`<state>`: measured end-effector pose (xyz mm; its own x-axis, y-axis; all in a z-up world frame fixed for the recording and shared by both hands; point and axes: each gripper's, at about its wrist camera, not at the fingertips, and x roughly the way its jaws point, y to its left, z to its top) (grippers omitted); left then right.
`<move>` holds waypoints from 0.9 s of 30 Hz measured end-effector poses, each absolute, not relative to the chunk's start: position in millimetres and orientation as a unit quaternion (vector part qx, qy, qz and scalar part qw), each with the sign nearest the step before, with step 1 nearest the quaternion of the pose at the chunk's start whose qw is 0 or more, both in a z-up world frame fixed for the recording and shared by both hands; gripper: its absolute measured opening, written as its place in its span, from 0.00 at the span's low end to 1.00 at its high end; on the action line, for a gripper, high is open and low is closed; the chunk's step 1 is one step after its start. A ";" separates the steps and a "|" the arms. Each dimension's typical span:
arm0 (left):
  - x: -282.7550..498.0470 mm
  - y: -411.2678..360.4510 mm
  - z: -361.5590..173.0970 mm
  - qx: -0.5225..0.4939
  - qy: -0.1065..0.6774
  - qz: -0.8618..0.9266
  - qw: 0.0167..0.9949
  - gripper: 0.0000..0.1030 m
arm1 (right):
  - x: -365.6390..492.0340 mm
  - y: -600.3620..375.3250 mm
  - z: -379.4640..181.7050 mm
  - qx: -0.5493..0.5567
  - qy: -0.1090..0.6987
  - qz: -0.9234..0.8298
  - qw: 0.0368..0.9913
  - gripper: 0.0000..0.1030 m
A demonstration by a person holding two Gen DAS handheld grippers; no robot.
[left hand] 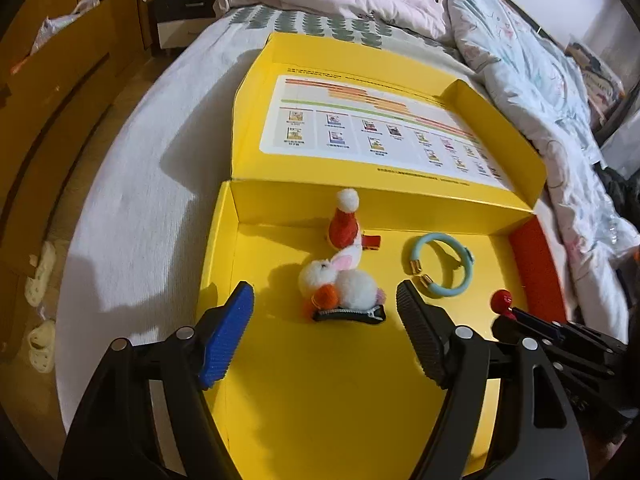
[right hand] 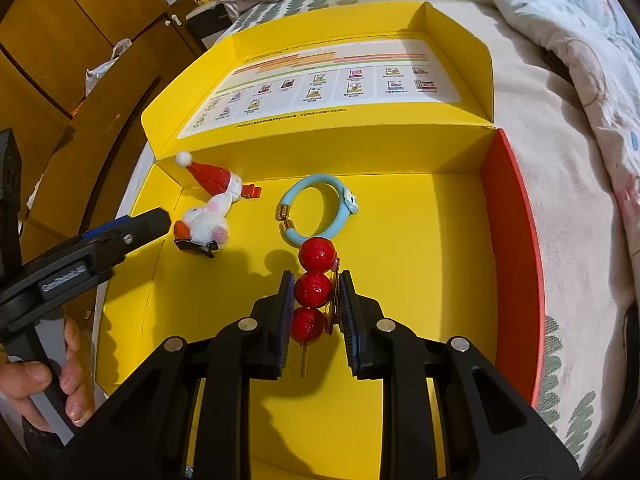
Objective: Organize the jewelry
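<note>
With your left tool [left hand: 325, 308] spread wide over the fluffy white rabbit hair clip [left hand: 342, 288] in the open yellow cardboard box [right hand: 460, 240], your right tool [right hand: 316, 292] grips a red three-bead skewer clip [right hand: 314, 288], probably to be set down beside the pale blue bracelet [right hand: 320, 208].

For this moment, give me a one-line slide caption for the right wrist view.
Right gripper clamps a red three-bead hair clip above the yellow cardboard box, beside a light-blue bracelet.
</note>
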<state>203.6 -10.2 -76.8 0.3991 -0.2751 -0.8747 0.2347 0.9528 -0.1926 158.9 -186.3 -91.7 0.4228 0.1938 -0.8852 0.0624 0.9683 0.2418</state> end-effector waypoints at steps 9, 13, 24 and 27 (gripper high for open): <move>205.4 -44.9 -101.9 0.028 0.550 -0.155 0.820 0.71 | 158.6 -191.1 -93.3 0.124 0.538 0.037 0.833 0.22; 210.6 -48.0 -115.6 0.033 0.565 -0.149 0.811 0.58 | 158.5 -192.2 -92.9 0.126 0.538 0.037 0.833 0.22; 208.6 -41.4 -111.7 0.003 0.562 -0.162 0.812 0.50 | 153.1 -192.9 -86.7 0.126 0.533 0.039 0.836 0.22; 202.2 -38.4 -97.1 0.002 0.552 -0.165 0.817 0.50 | 146.1 -196.4 -78.3 0.127 0.528 0.040 0.839 0.22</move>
